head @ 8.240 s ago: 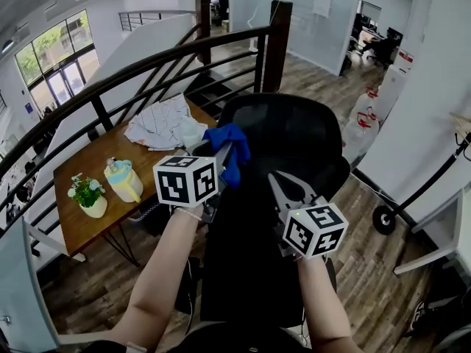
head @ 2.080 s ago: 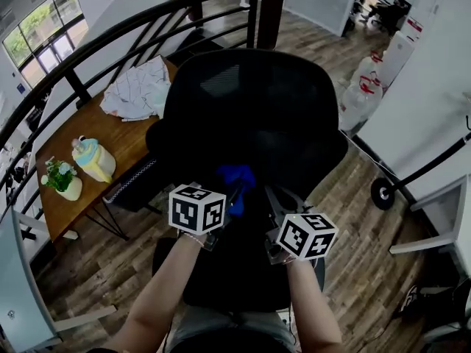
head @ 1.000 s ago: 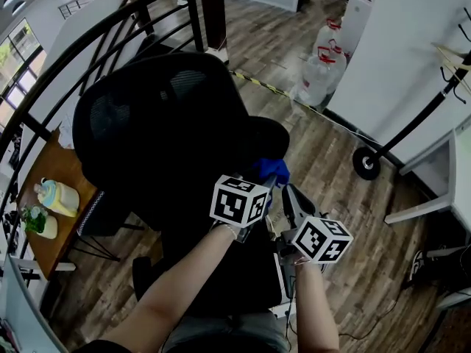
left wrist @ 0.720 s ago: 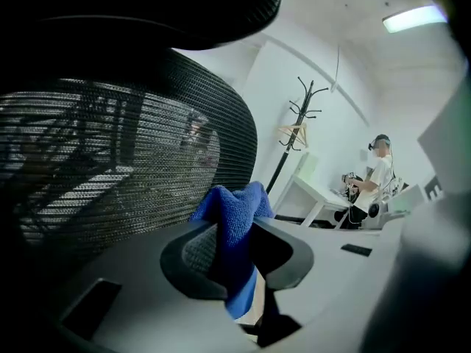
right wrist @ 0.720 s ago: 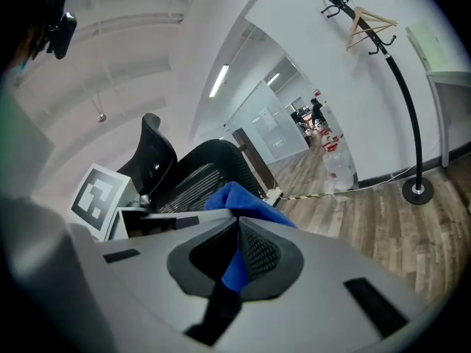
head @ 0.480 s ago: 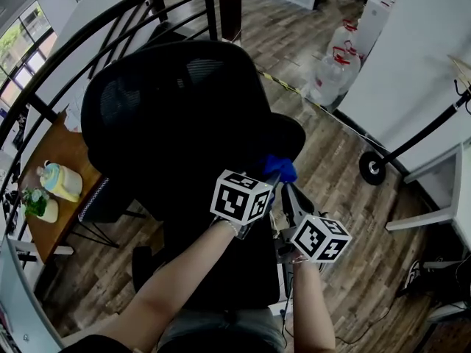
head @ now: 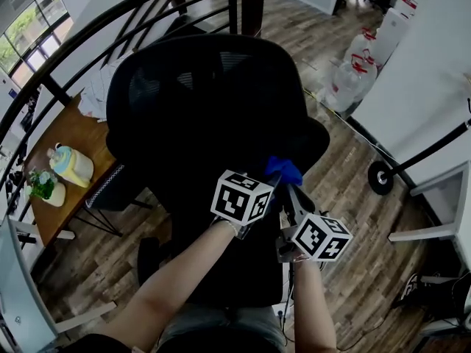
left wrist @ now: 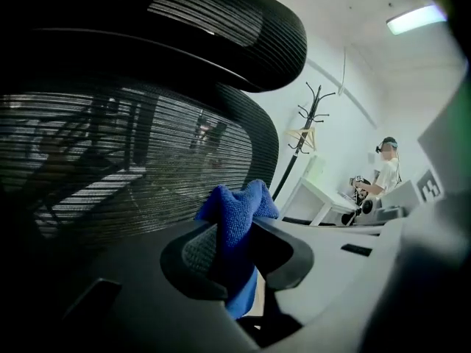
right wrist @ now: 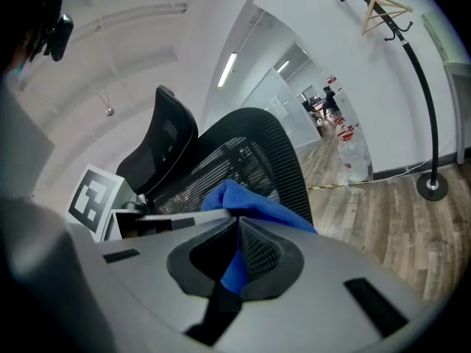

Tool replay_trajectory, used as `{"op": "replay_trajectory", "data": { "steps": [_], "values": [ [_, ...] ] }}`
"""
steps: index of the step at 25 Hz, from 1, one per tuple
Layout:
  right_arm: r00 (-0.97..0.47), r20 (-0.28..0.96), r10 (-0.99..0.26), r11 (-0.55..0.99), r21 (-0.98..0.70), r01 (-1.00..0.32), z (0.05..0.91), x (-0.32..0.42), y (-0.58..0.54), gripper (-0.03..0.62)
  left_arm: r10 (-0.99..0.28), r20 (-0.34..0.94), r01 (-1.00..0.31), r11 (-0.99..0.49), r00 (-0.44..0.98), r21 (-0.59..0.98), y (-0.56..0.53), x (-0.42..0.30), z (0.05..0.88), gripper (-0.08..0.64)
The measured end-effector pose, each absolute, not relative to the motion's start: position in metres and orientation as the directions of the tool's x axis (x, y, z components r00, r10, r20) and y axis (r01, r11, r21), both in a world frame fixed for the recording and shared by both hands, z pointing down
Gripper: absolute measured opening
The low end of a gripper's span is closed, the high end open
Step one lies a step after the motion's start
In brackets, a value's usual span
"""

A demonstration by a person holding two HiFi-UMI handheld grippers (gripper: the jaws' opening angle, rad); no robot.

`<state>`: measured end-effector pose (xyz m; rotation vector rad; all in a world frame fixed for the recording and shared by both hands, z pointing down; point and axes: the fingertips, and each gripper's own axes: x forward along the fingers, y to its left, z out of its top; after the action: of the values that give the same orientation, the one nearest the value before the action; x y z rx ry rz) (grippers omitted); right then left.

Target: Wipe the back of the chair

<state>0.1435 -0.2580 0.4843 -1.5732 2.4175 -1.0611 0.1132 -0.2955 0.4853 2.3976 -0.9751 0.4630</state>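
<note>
The left gripper [head: 274,177] has its jaws clamped on a blue cloth [head: 283,169], which sits at the near right part of the black mesh chair back [head: 213,101], low down by its right edge. In the left gripper view the cloth bunches up above the closed jaws and a tail of it hangs down on the near side. The ribbed mesh lies right behind it and the headrest [left wrist: 221,28] curves overhead. Whether the cloth actually touches the mesh cannot be told from that view.

The right gripper [head: 288,190] is just beside the left one, a little nearer and to the right, with its tips at the same bunch of cloth. In the right gripper view its jaws are drawn together. Blue fabric fills the slit between them and spills out beyond the tips (so both tools appear to have hold of the one cloth). The left gripper's marker cube shows at that view's left.

To the left of the chair stands a wooden table [head: 73,131] with a pale blue and yellow jug [head: 72,164] and a small potted plant [head: 45,186]. A dark curved railing [head: 73,57] runs along its far side. On the far right, water bottles [head: 353,76] stand on the plank floor [head: 346,175]. A coat stand [right wrist: 423,87] rises at the right, and a person [left wrist: 386,168] is at a white desk far off.
</note>
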Motion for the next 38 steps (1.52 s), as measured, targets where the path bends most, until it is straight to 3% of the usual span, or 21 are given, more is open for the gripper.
{"op": "replay_trajectory", "data": {
  "steps": [38],
  "values": [
    [-0.733,0.315,-0.604,0.499,-0.568,-0.655,0.481,-0.094,-0.24,0.029,-0.765,0.521,-0.922,-0.258,0.378,0.29,-0.266,-0.171,0.491,0.086]
  ]
}}
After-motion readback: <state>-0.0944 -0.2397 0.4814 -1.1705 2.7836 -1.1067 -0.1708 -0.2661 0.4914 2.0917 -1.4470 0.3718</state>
